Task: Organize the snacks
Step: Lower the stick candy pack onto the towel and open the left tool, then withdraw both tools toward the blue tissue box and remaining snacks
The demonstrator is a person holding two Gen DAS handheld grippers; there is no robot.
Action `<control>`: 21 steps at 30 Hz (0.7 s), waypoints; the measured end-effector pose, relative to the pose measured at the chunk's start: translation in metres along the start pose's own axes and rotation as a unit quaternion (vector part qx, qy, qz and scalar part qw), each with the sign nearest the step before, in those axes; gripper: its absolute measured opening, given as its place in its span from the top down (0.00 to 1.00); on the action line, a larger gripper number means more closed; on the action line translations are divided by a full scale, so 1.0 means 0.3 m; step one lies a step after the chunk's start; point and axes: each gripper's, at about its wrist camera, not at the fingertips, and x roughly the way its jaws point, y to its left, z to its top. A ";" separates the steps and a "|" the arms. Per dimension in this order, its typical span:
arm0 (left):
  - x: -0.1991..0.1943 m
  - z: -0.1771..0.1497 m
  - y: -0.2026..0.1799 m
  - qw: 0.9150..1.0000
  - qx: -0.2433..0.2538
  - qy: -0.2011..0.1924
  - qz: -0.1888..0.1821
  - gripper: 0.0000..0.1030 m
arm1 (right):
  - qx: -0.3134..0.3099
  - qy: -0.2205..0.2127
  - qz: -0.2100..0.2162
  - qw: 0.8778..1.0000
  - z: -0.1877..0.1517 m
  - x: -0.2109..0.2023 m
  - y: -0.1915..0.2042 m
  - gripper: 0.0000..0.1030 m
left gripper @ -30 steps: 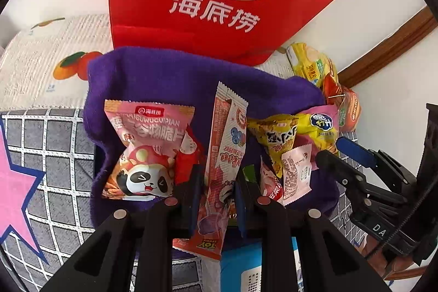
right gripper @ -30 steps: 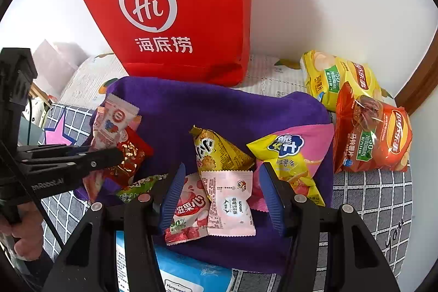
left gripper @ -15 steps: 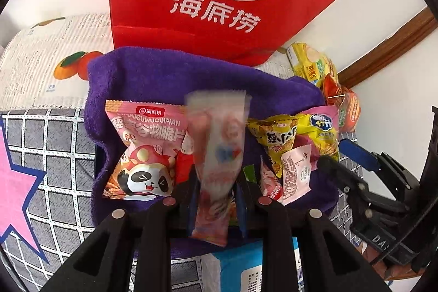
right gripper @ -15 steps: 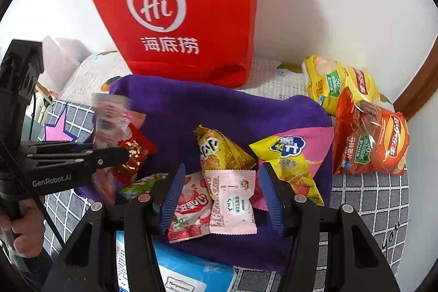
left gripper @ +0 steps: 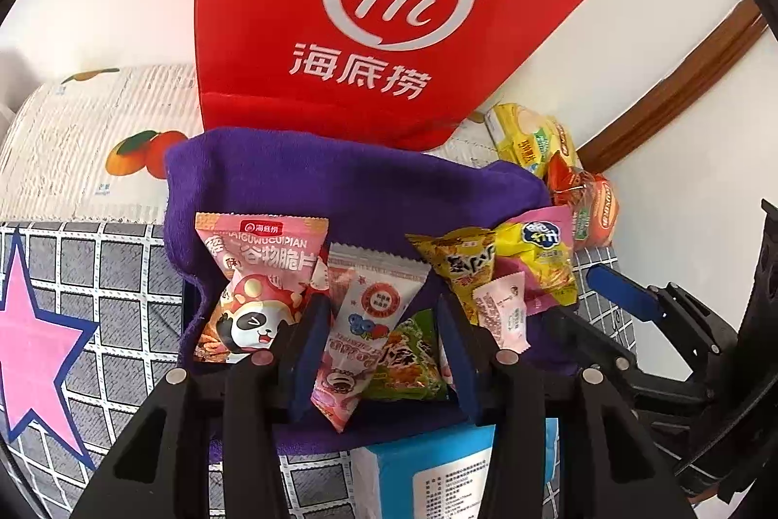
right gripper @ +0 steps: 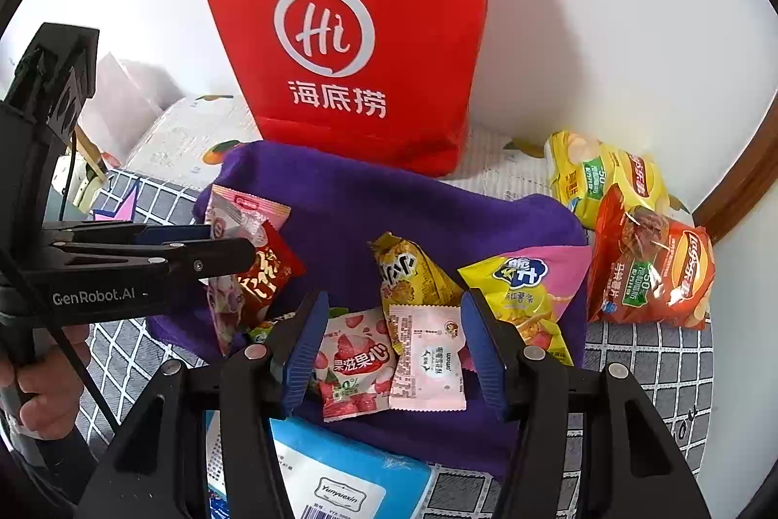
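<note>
I see the left tongs (left gripper: 381,353) spread moderately wide, gripping nothing; a long pink-and-white sachet with berry print (left gripper: 362,334) lies loose between the blue pads (left gripper: 307,353), its lower tip near the left pad, contact unclear. A green crinkly packet (left gripper: 408,361) sits partly under it, also between the pads. Right tongs (right gripper: 396,353) are wide apart, hovering low over two packets: a strawberry-print pouch (right gripper: 355,366) and a pale pink square sachet (right gripper: 428,366), side by side, neither pinched. All the small snacks rest on a purple fleece cloth (right gripper: 340,203) spread over a grey grid-pattern bed cover (left gripper: 116,314). On the cloth's left I see a pink panda-print bag (left gripper: 257,276) with a red foil pack (right gripper: 265,276) beside it; toward the middle a yellow-brown twisted packet (right gripper: 403,268), and right of it a yellow-and-pink chip bag (right gripper: 530,290). Off the cloth on the right lie a yellow crisp bag (right gripper: 598,173) and an orange-red crisp bag (right gripper: 651,266), overlapping. A tall red paper bag with a white "Hi" logo (right gripper: 350,32) stands upright behind the cloth, against the white wall. A light blue tissue pack (right gripper: 340,475) pokes out under the cloth's near edge. In the right wrist view the left tongs come in from the left, above the red foil pack.
</note>
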 end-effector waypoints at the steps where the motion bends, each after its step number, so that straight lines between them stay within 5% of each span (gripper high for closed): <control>1: -0.005 0.001 -0.003 1.000 0.001 -0.001 0.000 0.58 | -0.001 -0.001 0.000 1.000 -0.002 -0.005 0.004 0.45; 21: -0.147 -0.024 -0.077 0.999 0.022 -0.043 -0.014 0.50 | -0.002 -0.030 -0.017 0.999 -0.125 -0.180 0.089 0.41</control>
